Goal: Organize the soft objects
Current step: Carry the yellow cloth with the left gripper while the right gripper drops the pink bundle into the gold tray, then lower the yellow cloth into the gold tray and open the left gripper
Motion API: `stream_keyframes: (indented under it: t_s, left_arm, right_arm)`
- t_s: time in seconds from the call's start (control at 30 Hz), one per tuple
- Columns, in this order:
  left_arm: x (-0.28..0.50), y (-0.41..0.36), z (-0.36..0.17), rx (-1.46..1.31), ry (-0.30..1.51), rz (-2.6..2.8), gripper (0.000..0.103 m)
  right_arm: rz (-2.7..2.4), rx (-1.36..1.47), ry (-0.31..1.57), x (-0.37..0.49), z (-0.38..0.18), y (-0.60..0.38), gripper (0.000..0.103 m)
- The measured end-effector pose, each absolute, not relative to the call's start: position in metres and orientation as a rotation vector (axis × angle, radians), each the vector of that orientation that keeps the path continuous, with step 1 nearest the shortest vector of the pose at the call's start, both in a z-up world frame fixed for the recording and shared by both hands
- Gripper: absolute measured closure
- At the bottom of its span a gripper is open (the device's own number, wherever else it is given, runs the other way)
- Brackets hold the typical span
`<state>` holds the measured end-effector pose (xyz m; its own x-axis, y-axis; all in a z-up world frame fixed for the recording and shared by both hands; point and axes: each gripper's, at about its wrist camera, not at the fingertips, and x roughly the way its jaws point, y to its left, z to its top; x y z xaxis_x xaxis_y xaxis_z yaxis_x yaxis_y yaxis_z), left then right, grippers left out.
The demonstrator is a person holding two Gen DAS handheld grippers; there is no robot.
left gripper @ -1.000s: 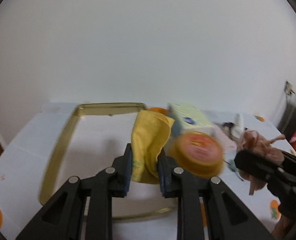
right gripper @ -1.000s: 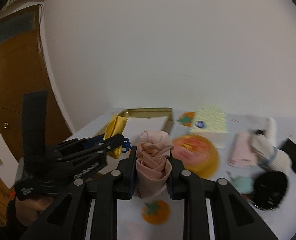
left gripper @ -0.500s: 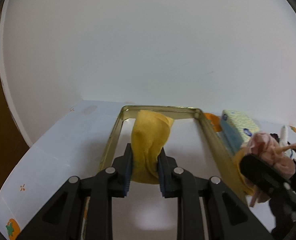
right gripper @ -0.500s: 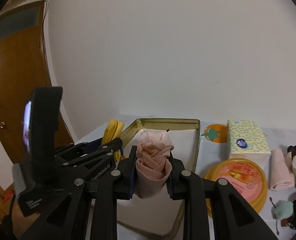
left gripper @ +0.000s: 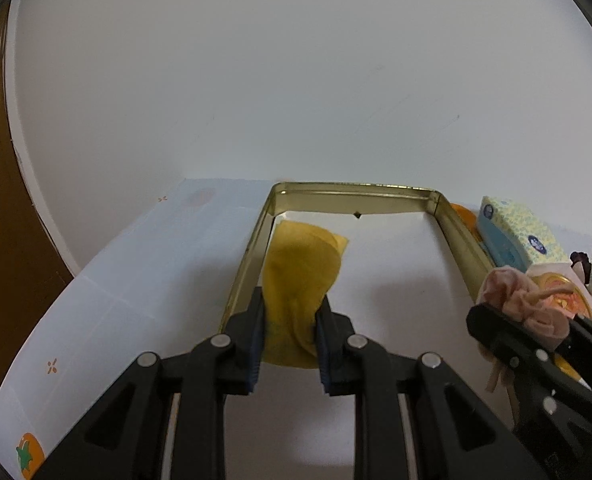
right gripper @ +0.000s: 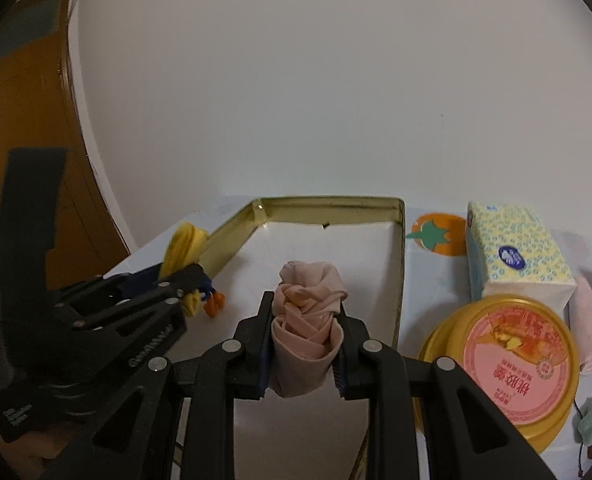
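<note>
Right wrist view showed the white table point(right gripper: 436, 280) with its orange fruit prints as the broadest thing, and on it the gold-rimmed tin tray point(right gripper: 399, 264), open and white-floored, its long axis running away from both cameras toward the wall. The tray lay directly ahead of and below the right gripper point(right gripper: 303, 344), while the left gripper point(left gripper: 289, 340) hung at the tray's left rim, so each seemed about as near to it as the other; the coming release looked to turn on lowering each bundle past the rim onto that bare floor. Beside the tray's right wall stood a tissue box point(right gripper: 516, 256), and in front of that a round yellow tin point(right gripper: 512, 364) with a pink lid; a folded pink cloth point(right gripper: 588, 336) lay just beyond it. The right gripper's jaws were narrow, clamped on a rolled pink sock point(right gripper: 308, 312), its folds twisted into a knot-like bud standing upright between the pads. The left gripper's jaws were likewise narrow, pinching a yellow sock point(left gripper: 300, 276), a flattened, rounded bundle poking forward over the tray's left edge.
</note>
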<state>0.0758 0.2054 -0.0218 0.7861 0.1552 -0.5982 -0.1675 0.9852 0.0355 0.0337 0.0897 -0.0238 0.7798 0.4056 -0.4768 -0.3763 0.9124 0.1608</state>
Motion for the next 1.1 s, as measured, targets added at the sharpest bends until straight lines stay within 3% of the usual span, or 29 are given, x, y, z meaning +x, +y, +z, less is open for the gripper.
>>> stream_keyframes:
  t_s: [0.43,0.5,0.57,0.6,0.67,0.73,0.83,0.93,1.0,1.1]
  left_arm:
    - [0.08,0.21,-0.027,-0.007,0.652,0.217,0.082]
    - [0.08,0.211,-0.028,-0.009,0.65,0.219,0.081]
    - [0.079,0.211,-0.027,-0.014,0.64,0.223,0.078]
    - [0.078,0.211,-0.026,-0.018,0.633,0.227,0.077]
    - [0.077,0.212,-0.025,-0.017,0.622,0.244,0.068]
    - [0.074,0.212,-0.023,-0.031,0.603,0.249,0.046]
    - [0.065,0.214,-0.016,-0.06,0.538,0.276,0.02]
    - [0.058,0.216,-0.012,-0.073,0.49,0.296,0.007]
    - [0.055,0.217,-0.01,-0.079,0.461,0.324,0.005]
    - [0.052,0.219,-0.009,-0.091,0.436,0.341,0.004]
  right_arm:
    - [0.407,0.007,0.544,0.035,-0.025,0.094,0.074]
    - [0.407,-0.004,0.545,0.036,-0.025,0.096,0.066]
    - [0.402,-0.021,0.536,0.034,-0.024,0.098,0.049]
    - [0.391,-0.027,0.526,0.032,-0.023,0.098,0.047]
    - [0.377,-0.042,0.498,0.029,-0.02,0.097,0.044]
    - [0.375,-0.046,0.483,0.026,-0.018,0.096,0.042]
    - [0.368,-0.052,0.467,0.022,-0.016,0.094,0.041]
    - [0.358,-0.063,0.437,0.014,-0.014,0.092,0.038]
    - [0.347,-0.069,0.416,0.009,-0.012,0.09,0.029]
    - [0.336,-0.07,0.399,0.005,-0.011,0.086,0.027]
